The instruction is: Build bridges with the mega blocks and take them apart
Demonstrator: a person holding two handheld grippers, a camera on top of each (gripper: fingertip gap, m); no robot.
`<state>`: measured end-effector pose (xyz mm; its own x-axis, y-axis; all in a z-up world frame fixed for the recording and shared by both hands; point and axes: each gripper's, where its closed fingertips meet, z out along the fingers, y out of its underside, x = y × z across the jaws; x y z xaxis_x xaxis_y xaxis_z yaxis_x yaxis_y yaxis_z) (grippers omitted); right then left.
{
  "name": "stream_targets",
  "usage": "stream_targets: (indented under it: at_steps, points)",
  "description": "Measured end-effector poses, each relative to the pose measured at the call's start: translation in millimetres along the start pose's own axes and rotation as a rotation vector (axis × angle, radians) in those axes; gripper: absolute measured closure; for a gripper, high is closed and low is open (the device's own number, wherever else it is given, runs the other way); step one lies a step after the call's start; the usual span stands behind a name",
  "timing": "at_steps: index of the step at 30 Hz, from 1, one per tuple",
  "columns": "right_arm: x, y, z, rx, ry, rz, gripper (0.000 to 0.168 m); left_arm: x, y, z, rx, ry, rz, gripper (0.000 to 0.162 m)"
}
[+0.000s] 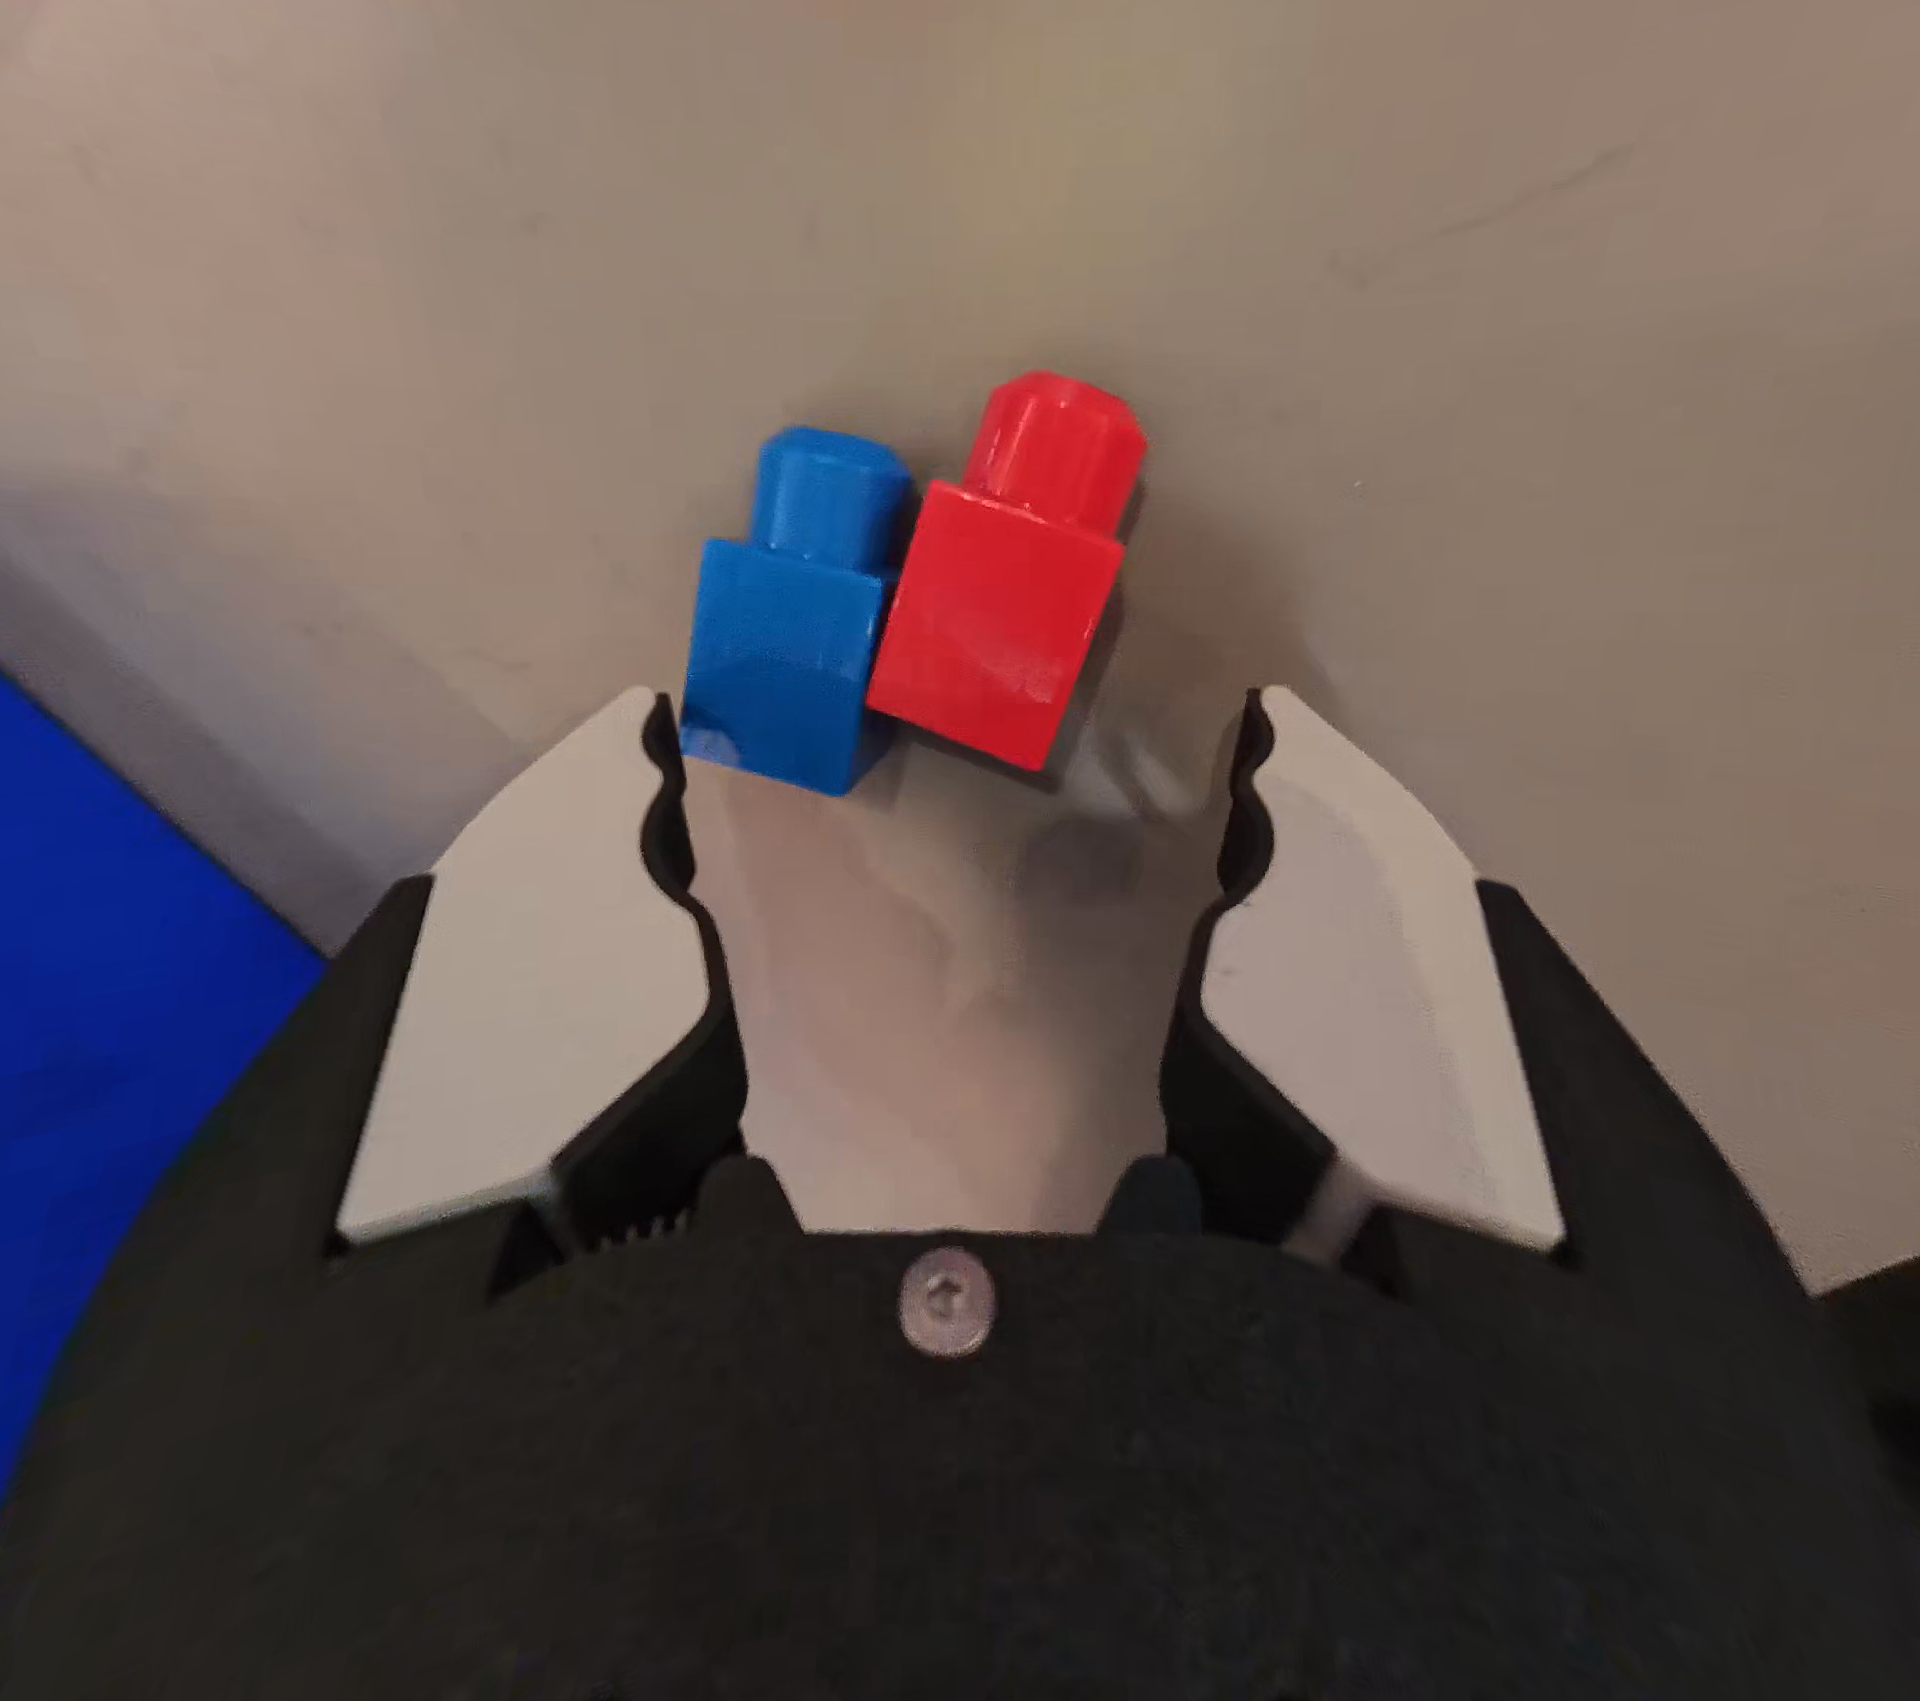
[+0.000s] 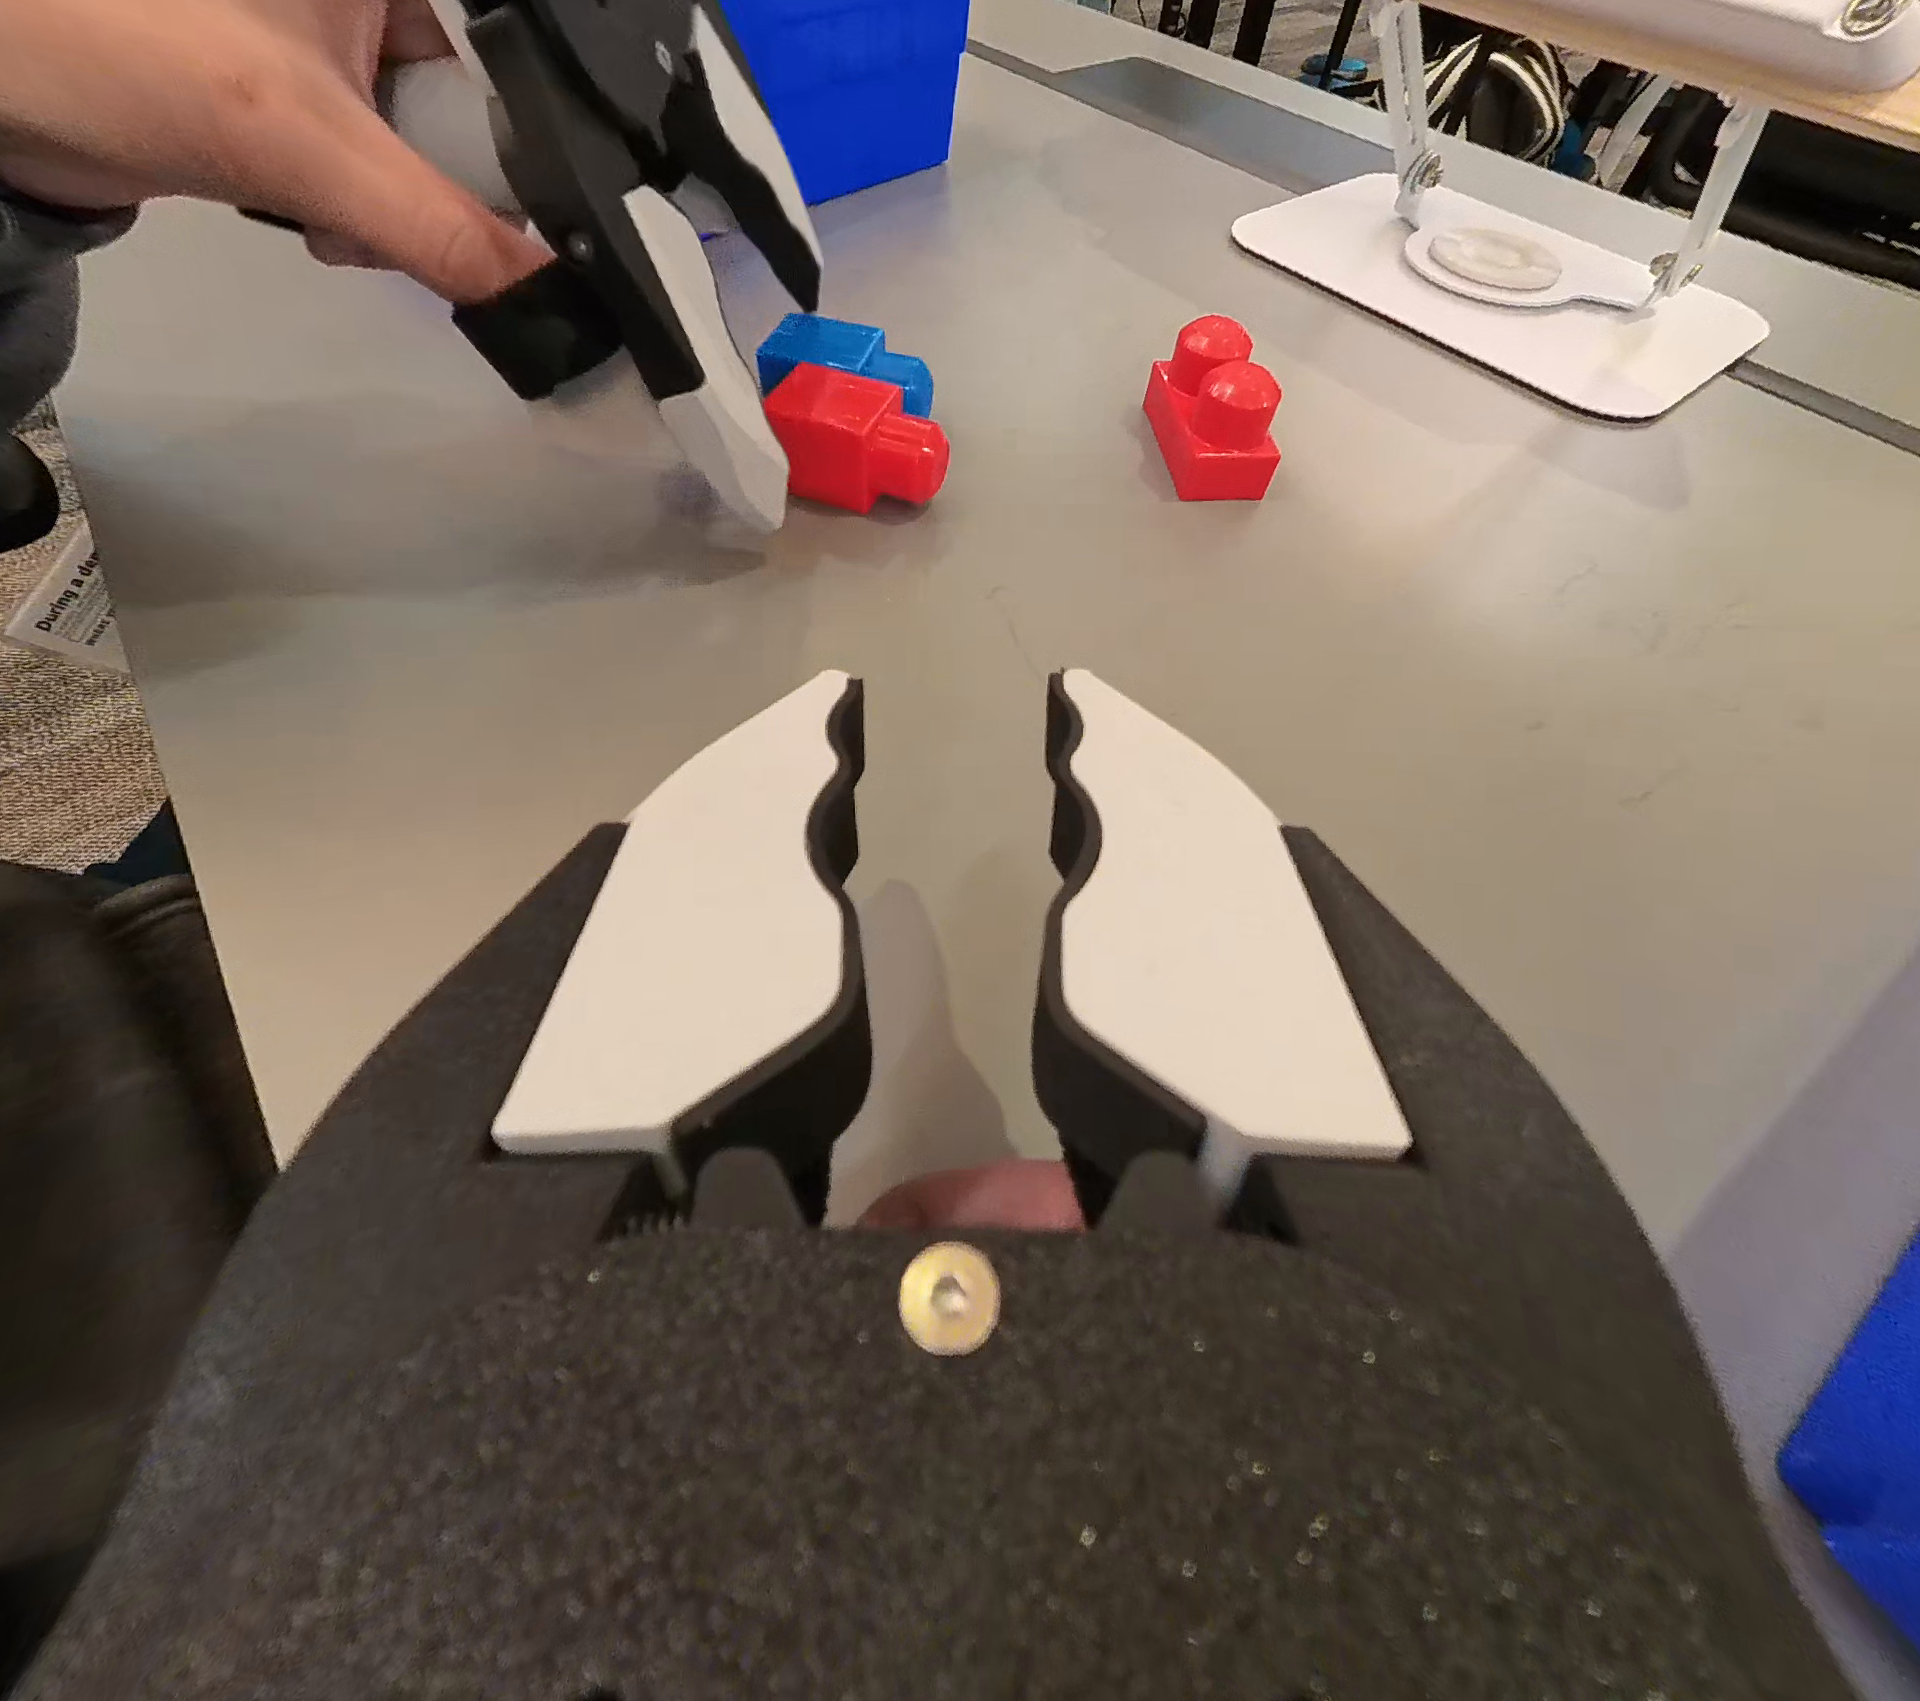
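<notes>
Fig. L wrist view: my left gripper [image 1: 961, 716], jaws wide apart and holding nothing, tips just near of two one-stud plastic blocks lying on their sides on the grey table [image 1: 1455, 301]: small blue block [image 1: 784, 664] w/ small red block [image 1: 992, 623] touching its right side. Spread is prob. set to straddle one or both. Far off, a red two-stud block [image 2: 1210, 415] stands upright, well apart, likely the bridge deck. R wrist view: my right gripper [image 2: 954, 695] waits near, jaws partly apart, empty. Blue plastic bin [image 2: 831, 20] at far left.
</notes>
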<state>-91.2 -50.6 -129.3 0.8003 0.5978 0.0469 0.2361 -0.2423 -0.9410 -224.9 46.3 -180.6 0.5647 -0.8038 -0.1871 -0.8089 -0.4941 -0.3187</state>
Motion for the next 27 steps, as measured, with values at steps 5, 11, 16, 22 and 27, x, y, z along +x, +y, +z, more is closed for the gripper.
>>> stream_targets:
  at_steps: [5, 11, 16, 22, 27]
  points:
    - [-1, 1, 1, -0.01, -0.005, -0.003, 0.135, -7, 11, 6, -0.082, 0.008, -0.034, 0.046]
    - [-1, 1, 0, -0.008, -0.007, -0.002, 0.135, 2, 2, 19, -0.06, 0.109, -0.056, 0.053]
    - [-1, 1, 0, -0.006, -0.012, 0.006, 0.135, -7, 1, 19, -0.079, 0.064, -0.03, 0.053]
    - [-3, 2, 0, -0.013, -0.012, -0.007, 0.135, -14, 0, 17, -0.125, 0.057, 0.024, 0.055]
    - [-2, 2, -1, -0.013, -0.012, -0.002, 0.135, 2, -5, 24, -0.142, 0.167, 0.01, 0.062]
